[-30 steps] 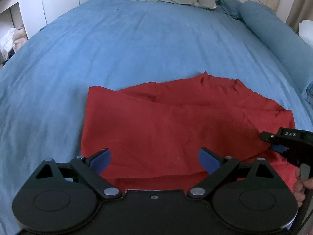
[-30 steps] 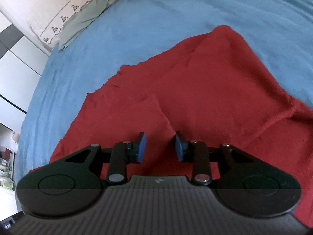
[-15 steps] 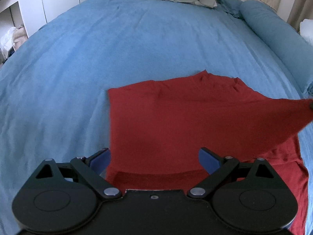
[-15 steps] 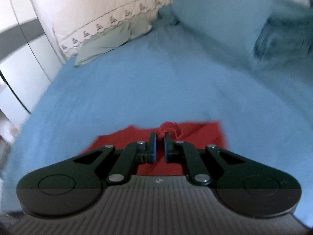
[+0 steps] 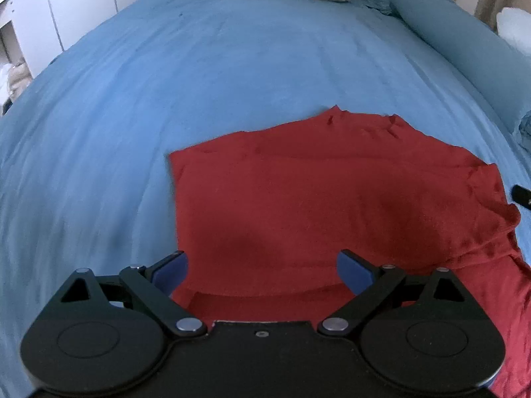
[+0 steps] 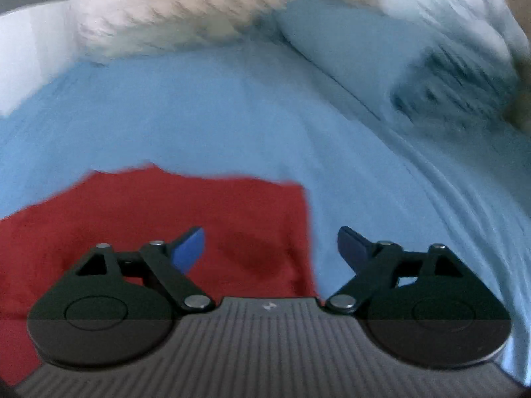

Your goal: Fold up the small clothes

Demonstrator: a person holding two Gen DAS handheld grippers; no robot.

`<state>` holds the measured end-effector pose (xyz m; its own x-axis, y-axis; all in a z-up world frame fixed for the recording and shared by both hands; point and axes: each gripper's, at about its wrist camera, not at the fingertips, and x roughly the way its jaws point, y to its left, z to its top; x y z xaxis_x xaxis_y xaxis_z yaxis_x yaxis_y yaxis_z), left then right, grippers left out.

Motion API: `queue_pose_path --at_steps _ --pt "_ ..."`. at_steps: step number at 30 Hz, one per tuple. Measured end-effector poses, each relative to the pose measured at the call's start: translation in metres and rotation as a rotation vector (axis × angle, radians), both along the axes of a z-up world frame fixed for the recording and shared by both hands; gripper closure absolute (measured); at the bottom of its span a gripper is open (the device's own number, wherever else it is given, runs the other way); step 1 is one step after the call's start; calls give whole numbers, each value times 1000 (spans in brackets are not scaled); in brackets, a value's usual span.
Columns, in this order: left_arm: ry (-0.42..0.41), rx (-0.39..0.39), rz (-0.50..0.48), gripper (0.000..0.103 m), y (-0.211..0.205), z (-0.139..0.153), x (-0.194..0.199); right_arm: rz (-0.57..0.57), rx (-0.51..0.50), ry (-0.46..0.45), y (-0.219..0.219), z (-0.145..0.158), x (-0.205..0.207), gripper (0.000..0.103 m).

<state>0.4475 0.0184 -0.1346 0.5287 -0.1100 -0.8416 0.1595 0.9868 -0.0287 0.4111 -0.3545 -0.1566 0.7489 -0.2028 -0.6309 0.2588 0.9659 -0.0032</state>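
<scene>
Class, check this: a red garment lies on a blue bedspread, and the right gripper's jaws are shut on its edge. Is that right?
Not quite. The right wrist view shows the right gripper with jaws wide open, having just opened, holding nothing. The red garment does lie on the blue bedspread.

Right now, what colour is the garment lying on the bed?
The garment is plain dark red, with no pattern, on a blue bedspread; sharpest in the left wrist view.

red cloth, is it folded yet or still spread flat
Partly folded. The red cloth lies on the blue bedspread with a layer doubled over; its left edge is straight, the right side is bunched. How many folds: cannot tell.
</scene>
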Motion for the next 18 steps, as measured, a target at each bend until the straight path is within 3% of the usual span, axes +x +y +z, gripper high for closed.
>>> queue_pose_path --at_steps 2,5,10,12,15,18 --pt "-11 3 -12 5 -2 -1 3 127 41 26 12 -2 7 0" --pt "-14 13 -27 5 -8 -5 10 217 68 60 22 -19 19 0" --pt "-8 6 -32 5 -12 -10 14 58 170 193 -8 -60 18 1" --pt "-4 10 -34 5 -12 -10 14 -5 221 170 -23 -61 2 2" --pt "0 20 -41 5 -14 -12 11 -2 250 156 -28 -46 -6 2" --pt "-2 35 -52 5 -16 -14 11 91 241 55 -16 -23 1 0"
